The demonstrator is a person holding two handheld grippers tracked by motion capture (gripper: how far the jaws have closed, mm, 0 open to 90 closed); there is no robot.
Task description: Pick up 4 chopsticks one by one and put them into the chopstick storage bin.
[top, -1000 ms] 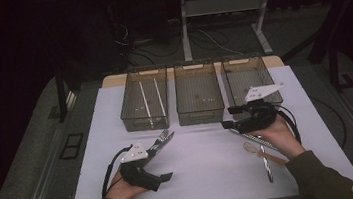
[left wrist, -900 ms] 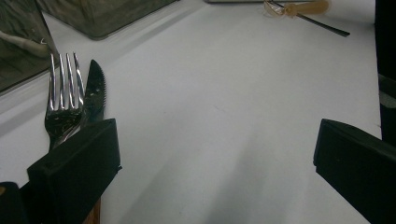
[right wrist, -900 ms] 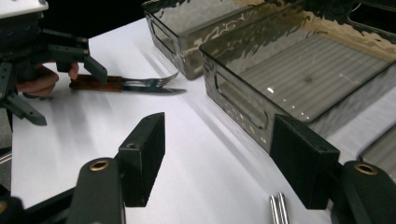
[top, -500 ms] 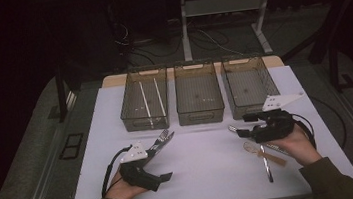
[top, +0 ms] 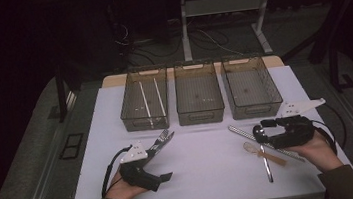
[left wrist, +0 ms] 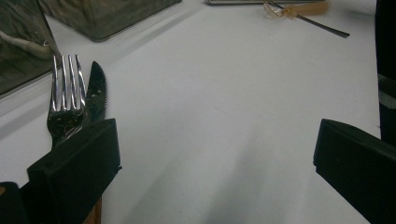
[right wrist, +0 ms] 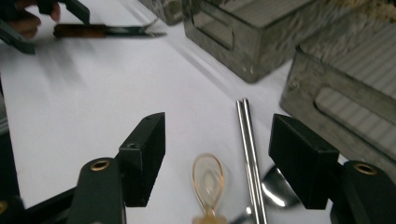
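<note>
We see the right gripper (top: 264, 128) low over the white table (top: 212, 166), jaws apart and empty, straddling the clear spoon (right wrist: 208, 179) and the steel chopsticks (right wrist: 250, 149), with a metal spoon (right wrist: 273, 189) beneath them, all lying just in front of the right bin (top: 251, 88). The left gripper (top: 163, 156) rests at the near left, jaws wide apart with nothing between them. A fork (left wrist: 65, 100) and knife (left wrist: 96, 91) lie side by side just past its left jaw, near the left bin (top: 144, 100).
</note>
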